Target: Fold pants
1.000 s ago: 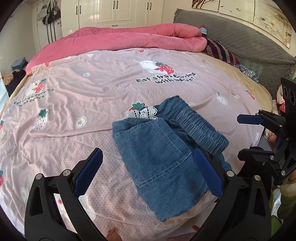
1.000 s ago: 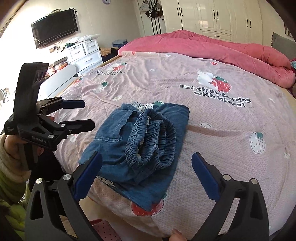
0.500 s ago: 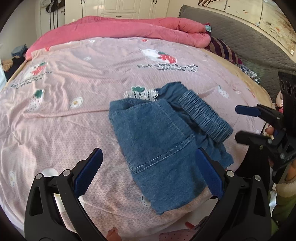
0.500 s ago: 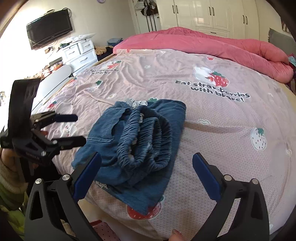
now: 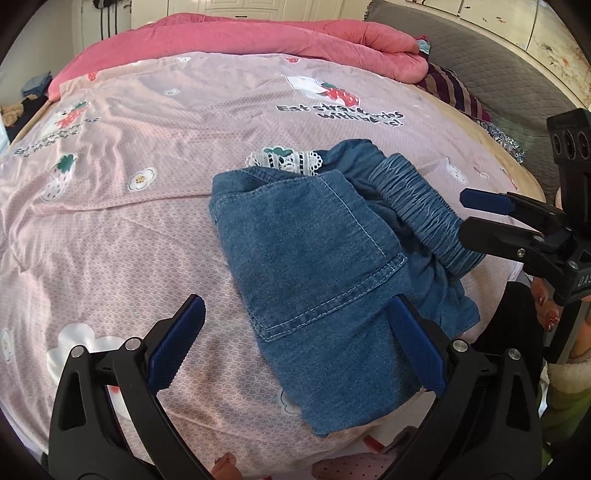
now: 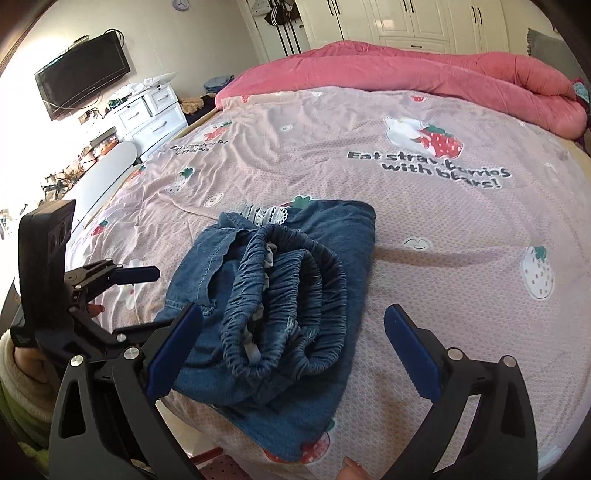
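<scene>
Left wrist view: the left gripper [image 5: 295, 339] hangs with its blue-padded jaws spread wide and nothing between them, poised above the near edge of a pair of folded blue denim pants [image 5: 321, 266] lying on a pink strawberry-print bedsheet [image 5: 147, 229] near the foot of the bed. A stitched back pocket faces up, and the gathered elastic waistband [image 5: 421, 206] bunches along the bundle's right side, where the right gripper [image 5: 476, 214] reaches in beside it, its fingers parted and clasping nothing. White lace trim [image 5: 288, 160] peeks out from under the pants' far edge. Right wrist view: the right gripper [image 6: 291, 350] also stands wide, straddling the waistband [image 6: 288, 295] end of the bundle without touching it, while the left gripper [image 6: 144, 299] hovers at the left edge of the pants [image 6: 343, 258], jaws apart. Farther back, a rolled pink comforter [image 6: 443, 70] lies across the far side of the bed; a wall-mounted television [image 6: 83, 74] and white drawers [image 6: 151, 110] stand to the left, white wardrobes [image 6: 413, 22] behind
</scene>
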`<state>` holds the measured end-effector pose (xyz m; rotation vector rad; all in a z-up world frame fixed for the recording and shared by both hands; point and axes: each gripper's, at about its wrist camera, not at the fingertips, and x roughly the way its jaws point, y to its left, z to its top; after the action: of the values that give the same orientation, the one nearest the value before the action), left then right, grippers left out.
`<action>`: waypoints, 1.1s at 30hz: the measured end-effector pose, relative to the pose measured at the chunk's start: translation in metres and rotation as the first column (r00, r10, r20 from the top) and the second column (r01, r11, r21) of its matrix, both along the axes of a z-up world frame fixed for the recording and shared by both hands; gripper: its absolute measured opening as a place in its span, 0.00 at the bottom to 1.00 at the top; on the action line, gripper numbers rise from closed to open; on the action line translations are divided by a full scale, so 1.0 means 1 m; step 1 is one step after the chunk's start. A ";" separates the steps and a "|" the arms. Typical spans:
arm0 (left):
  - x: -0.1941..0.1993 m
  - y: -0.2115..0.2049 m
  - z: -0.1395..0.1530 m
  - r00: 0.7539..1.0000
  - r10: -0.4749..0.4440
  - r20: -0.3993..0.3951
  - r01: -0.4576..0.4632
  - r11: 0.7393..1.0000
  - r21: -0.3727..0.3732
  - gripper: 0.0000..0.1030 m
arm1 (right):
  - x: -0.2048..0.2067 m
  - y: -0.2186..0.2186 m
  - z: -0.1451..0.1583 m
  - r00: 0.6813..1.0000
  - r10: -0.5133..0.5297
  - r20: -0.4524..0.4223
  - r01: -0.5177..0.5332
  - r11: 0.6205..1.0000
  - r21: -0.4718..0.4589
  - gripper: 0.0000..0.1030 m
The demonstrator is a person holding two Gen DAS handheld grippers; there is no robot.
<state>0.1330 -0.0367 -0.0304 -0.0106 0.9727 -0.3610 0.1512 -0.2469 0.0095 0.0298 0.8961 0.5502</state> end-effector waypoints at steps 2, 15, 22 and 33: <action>0.002 0.000 -0.002 1.000 0.000 -0.007 0.000 1.000 -0.003 0.91 | 0.003 0.000 -0.002 1.000 -0.006 -0.009 0.006 1.000 0.001 0.96; 0.014 0.004 -0.027 0.996 0.004 -0.084 -0.010 0.997 -0.077 0.91 | 0.029 -0.010 -0.038 0.992 0.003 -0.129 0.004 0.999 0.048 0.95; 0.019 0.007 -0.030 0.994 -0.002 -0.106 -0.012 0.990 -0.139 0.91 | 0.035 -0.007 -0.046 0.982 0.084 -0.167 -0.062 0.989 0.134 0.72; 0.018 -0.007 -0.028 0.992 -0.065 -0.113 0.048 0.988 -0.144 0.49 | 0.036 -0.013 -0.055 0.980 0.077 -0.183 -0.041 0.981 0.190 0.64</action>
<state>0.1514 -0.0434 -0.0582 -0.1342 1.0633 -0.4854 0.1876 -0.2595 -0.0457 0.2290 1.0315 0.6939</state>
